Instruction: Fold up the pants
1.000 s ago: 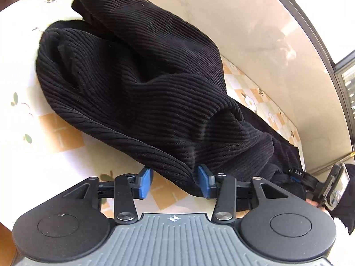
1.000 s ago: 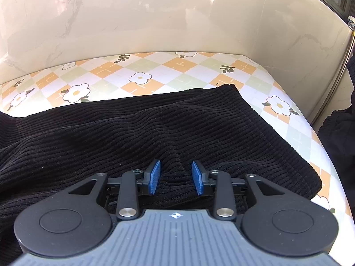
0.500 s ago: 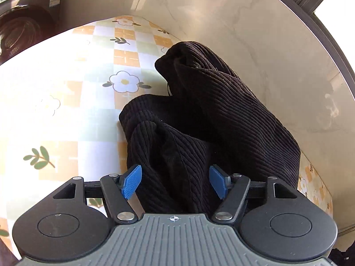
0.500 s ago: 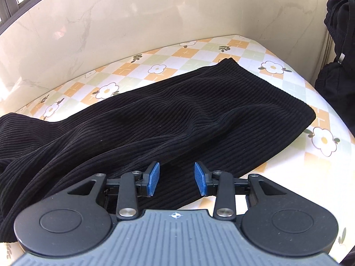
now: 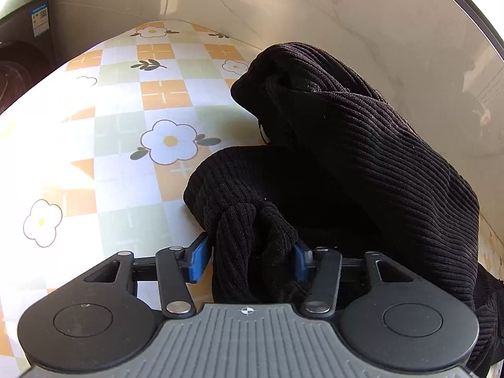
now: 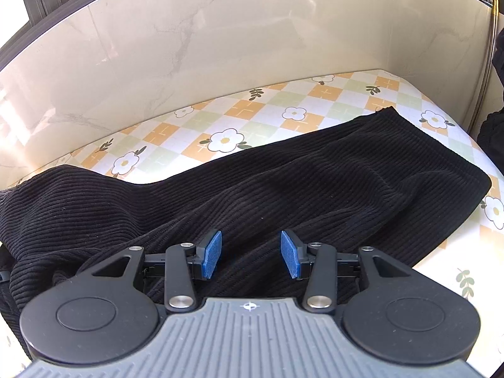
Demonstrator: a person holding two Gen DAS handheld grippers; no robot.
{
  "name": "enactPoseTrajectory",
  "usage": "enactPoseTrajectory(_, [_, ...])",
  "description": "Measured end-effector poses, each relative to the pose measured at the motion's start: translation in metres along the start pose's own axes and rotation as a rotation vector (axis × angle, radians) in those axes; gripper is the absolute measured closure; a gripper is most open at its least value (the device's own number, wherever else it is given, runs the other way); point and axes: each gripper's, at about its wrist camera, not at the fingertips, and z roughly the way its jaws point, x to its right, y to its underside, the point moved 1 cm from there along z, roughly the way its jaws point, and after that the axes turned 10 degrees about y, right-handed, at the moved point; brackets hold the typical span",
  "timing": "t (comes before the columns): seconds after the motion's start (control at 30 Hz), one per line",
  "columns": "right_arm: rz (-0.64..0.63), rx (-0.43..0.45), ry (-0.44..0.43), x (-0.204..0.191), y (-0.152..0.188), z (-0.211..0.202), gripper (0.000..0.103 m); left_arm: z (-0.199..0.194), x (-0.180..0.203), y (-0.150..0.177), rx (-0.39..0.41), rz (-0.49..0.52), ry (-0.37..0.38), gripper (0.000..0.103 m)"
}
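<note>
Right now my left gripper (image 5: 249,260) has a bunched fold of the black ribbed pants (image 5: 362,163) between its blue pads (image 5: 197,260), and its jaws are closing on it; the right pad is pressed into the cloth, while a thin gap shows between the left pad and the fold, so I can't call it a firm pinch. From this side the pants sit heaped and rumpled, one hump rising toward the pale marble wall (image 5: 346,9), the nearer roll lying on the table (image 5: 126,145) with its checked orange, green and white flower cover. Off at the left edge I can make out a dark appliance (image 5: 19,63) with a label on it. My right gripper (image 6: 250,253) hangs over the flatter part of the pants (image 6: 315,182), jaws opening, pads spread with nothing between them and only cloth below. From that view a leg stretches across the table (image 6: 283,107) toward the right, its hem lying flat near the far right corner, and the cloth bunches up toward the left. Behind it the wall (image 6: 220,37) runs under a dark window frame (image 6: 37,3).
</note>
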Motion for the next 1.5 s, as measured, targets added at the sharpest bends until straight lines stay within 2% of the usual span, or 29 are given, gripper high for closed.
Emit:
enactPoseTrajectory(0.03, [-0.011, 0.007, -0.004, -0.007, -0.003, 0.000, 0.058, -0.006, -0.004, -0.002, 0.008, 0.004, 0.015, 0.068])
enactPoseTrajectory(0.13, [-0.047, 0.023, -0.016, -0.029, -0.011, 0.002, 0.056, -0.018, -0.019, -0.003, 0.014, -0.040, 0.030, 0.081])
enactPoseTrajectory(0.27, [-0.088, 0.025, -0.018, -0.055, -0.019, 0.014, 0.051, -0.043, -0.035, 0.011, 0.027, -0.067, 0.009, 0.081])
enactPoseTrajectory(0.4, [-0.128, -0.012, -0.001, -0.075, -0.019, 0.036, 0.045, -0.069, -0.047, 0.030, 0.025, -0.072, -0.016, 0.082])
enactPoseTrajectory(0.5, [-0.166, -0.058, 0.062, -0.082, -0.017, 0.056, 0.041, -0.089, -0.054, 0.044, 0.020, -0.097, -0.046, 0.082])
enactPoseTrajectory(0.57, [-0.192, -0.075, 0.137, -0.081, -0.013, 0.065, 0.037, -0.098, -0.061, 0.049, 0.018, -0.113, -0.063, 0.082])
enactPoseTrajectory(0.67, [-0.239, -0.092, 0.196, -0.076, -0.001, 0.069, 0.036, -0.096, -0.061, 0.056, 0.008, -0.116, -0.079, 0.081])
enactPoseTrajectory(0.7, [-0.246, -0.082, 0.201, -0.073, 0.002, 0.066, 0.039, -0.098, -0.059, 0.057, 0.005, -0.108, -0.084, 0.081])
enactPoseTrajectory(0.77, [-0.235, -0.074, 0.208, -0.064, 0.007, 0.057, 0.060, -0.099, -0.052, 0.060, -0.001, -0.088, -0.109, 0.079])
enactPoseTrajectory(0.83, [-0.210, -0.075, 0.218, -0.054, 0.011, 0.048, 0.075, -0.097, -0.042, 0.061, -0.002, -0.088, -0.130, 0.077])
enactPoseTrajectory(0.87, [-0.188, -0.071, 0.221, -0.047, 0.014, 0.041, 0.078, -0.096, -0.040, 0.060, -0.001, -0.091, -0.135, 0.076])
enactPoseTrajectory(1.03, [-0.120, -0.057, 0.222, -0.017, 0.032, 0.010, 0.081, -0.090, -0.029, 0.056, -0.003, -0.103, -0.155, 0.075])
enactPoseTrajectory(1.13, [-0.118, -0.048, 0.242, -0.010, 0.047, -0.011, 0.082, -0.095, -0.043, 0.072, 0.003, -0.093, -0.165, 0.074])
enactPoseTrajectory(1.27, [-0.093, -0.053, 0.243, -0.001, 0.062, -0.035, 0.085, -0.094, -0.043, 0.073, 0.008, -0.105, -0.169, 0.072])
enactPoseTrajectory(1.5, [-0.072, -0.095, 0.226, 0.014, 0.077, -0.053, 0.085, -0.086, -0.047, 0.076, 0.009, -0.116, -0.168, 0.065])
